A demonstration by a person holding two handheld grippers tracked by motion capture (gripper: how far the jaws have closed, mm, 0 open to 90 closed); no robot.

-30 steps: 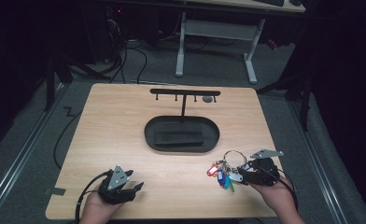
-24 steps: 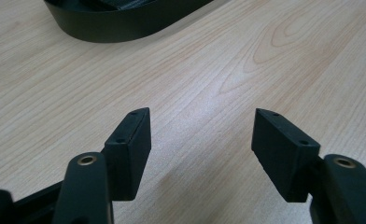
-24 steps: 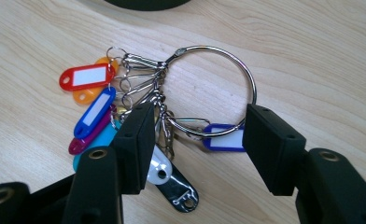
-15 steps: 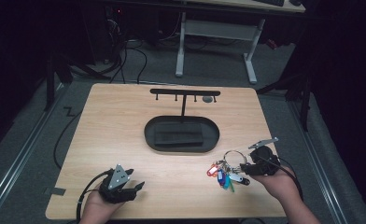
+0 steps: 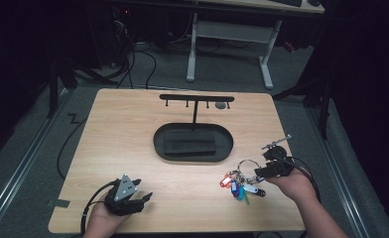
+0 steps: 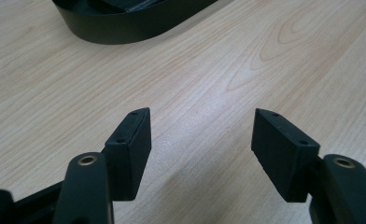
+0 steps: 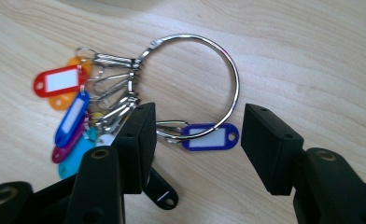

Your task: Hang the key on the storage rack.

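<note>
Just ahead of the right tongs, gaping empty, the key ring is lying flat; left tongs are idling open, well apart.

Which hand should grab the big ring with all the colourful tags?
The right. The right gripper hangs just over the key ring, jaws open with the blue tag between them. The left gripper sits far off across the table.
</note>
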